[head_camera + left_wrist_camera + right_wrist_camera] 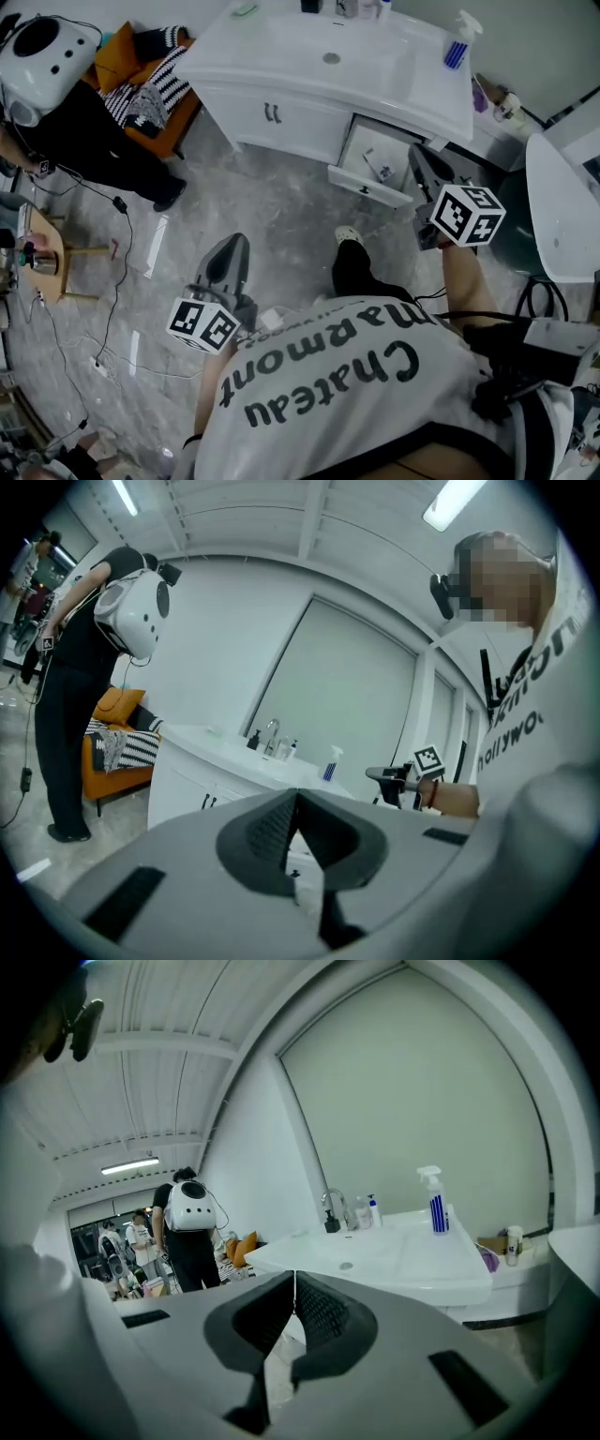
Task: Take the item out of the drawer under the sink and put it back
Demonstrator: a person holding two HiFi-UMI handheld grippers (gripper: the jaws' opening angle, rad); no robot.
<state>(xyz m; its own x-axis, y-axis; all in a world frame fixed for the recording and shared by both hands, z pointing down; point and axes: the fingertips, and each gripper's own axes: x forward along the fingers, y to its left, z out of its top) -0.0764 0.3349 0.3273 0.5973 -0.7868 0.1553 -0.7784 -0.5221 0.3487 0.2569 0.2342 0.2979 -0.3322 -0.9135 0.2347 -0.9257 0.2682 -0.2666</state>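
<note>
Under sink [309,45]: drawer [367,184] open, one o'clock, small things [383,172] inside.
Left tool [232,246]: pressed together, empty.
Right tool [419,157]: pressed together, empty, by drawer.
Remaining: likely take-out and return.

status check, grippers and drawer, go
Both shut and empty: left gripper, right gripper near the drawer. It stands open, small things inside. Nothing seen blocking.

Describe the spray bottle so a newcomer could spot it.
Find the white sink counter. At its right end in the head view, apart from the small bottles by the tap, stands the spray bottle: the only one with a trigger top and blue stripes.
</note>
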